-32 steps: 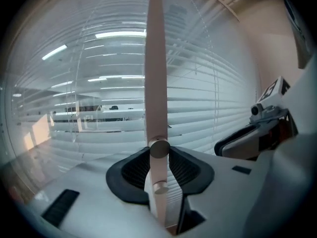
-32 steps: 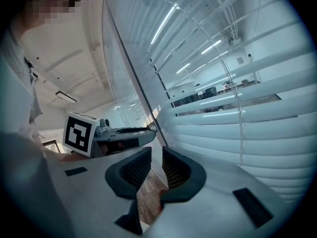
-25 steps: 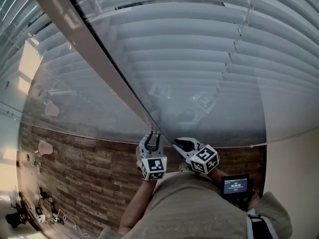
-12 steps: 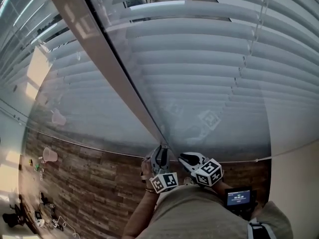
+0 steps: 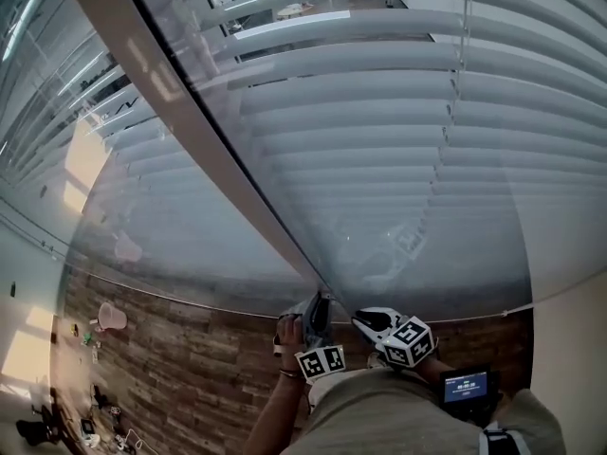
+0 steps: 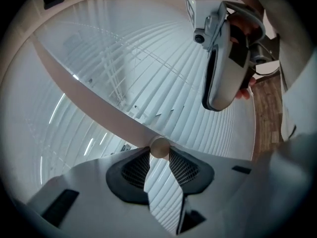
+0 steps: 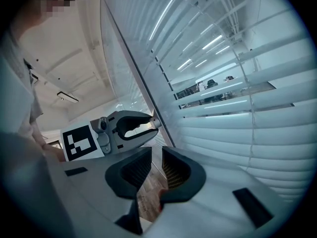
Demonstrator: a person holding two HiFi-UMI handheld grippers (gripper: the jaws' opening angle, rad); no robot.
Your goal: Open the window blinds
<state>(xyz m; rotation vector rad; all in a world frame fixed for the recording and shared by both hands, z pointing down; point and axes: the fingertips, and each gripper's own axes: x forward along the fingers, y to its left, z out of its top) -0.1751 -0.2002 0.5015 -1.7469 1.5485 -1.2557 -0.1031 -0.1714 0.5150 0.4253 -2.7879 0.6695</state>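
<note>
1. Nearest me, low in the centre of the head view, my left gripper [image 5: 318,301] pinches the bottom end of the tilt wand [image 5: 223,159]. In the left gripper view the wand's round end sits right between the pads, and both touch it.
2. My right gripper [image 5: 362,318] hangs just beside it to the right, with its jaws a little apart and nothing in them (only wood floor [image 7: 148,197] shows through the gap). So the left hand is the one on the job.
3. The wand's long axis runs from my jaws up and away to the upper left of the head view, toward the top of the blinds [image 5: 379,112]. I judge the coming move to be a roll about that axis, not a pull.
4. Farther out, the blinds fill the upper and right parts of the frame, with the slats lying across. Gaps show between the topmost slats, while the lower ones look closed over each other.
5. For room, the wand looks to stand clear in front of the slats. The right gripper is the only thing near enough to bump as I twist.
</note>
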